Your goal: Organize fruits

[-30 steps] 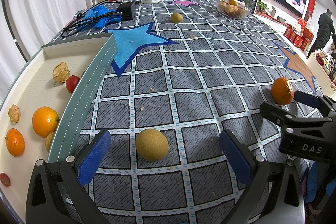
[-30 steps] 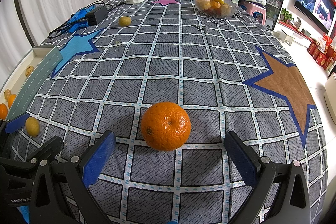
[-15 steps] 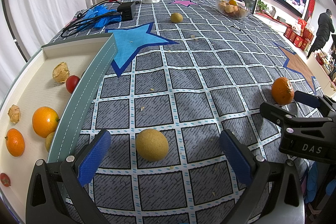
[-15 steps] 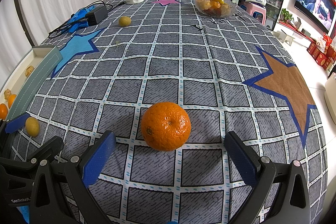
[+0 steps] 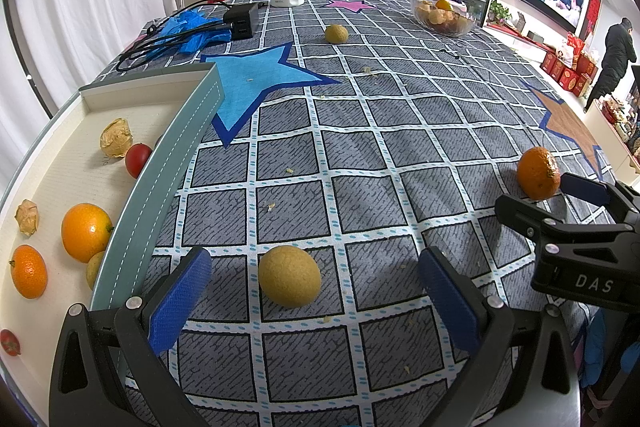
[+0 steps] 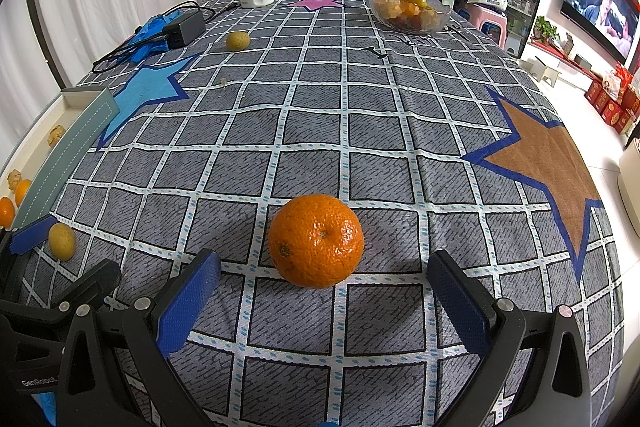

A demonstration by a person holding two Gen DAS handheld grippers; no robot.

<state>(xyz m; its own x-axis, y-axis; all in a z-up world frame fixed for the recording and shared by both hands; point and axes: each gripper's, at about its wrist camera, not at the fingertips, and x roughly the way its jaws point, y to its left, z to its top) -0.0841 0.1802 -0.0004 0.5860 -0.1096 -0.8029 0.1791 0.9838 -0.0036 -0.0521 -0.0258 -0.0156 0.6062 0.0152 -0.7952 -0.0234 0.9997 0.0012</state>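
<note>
Your left tool [image 5: 308, 291] sits low over the worktop [image 5: 400, 131] with its blue pads spread wide, and the yellow-green fruit [image 5: 289, 275] lies just ahead of the gap between them, not touched. That suits a straight push forward before closing. The tray [image 5: 160, 163] runs right beside this tool on its left, so the carry would be short; it already holds oranges, small red fruits and papery husks.

Your right tool [image 6: 320, 301] is spread the same way, with the mandarin [image 6: 316, 241] resting just ahead of its pads, centred and free.

The tray's near end is cut off by the frame edge, so you cannot judge how much room remains there. A small fruit behind the tray wall is half hidden. The contents of the glass bowl [image 6: 410, 13], far ahead, are hard to sort out.
</note>
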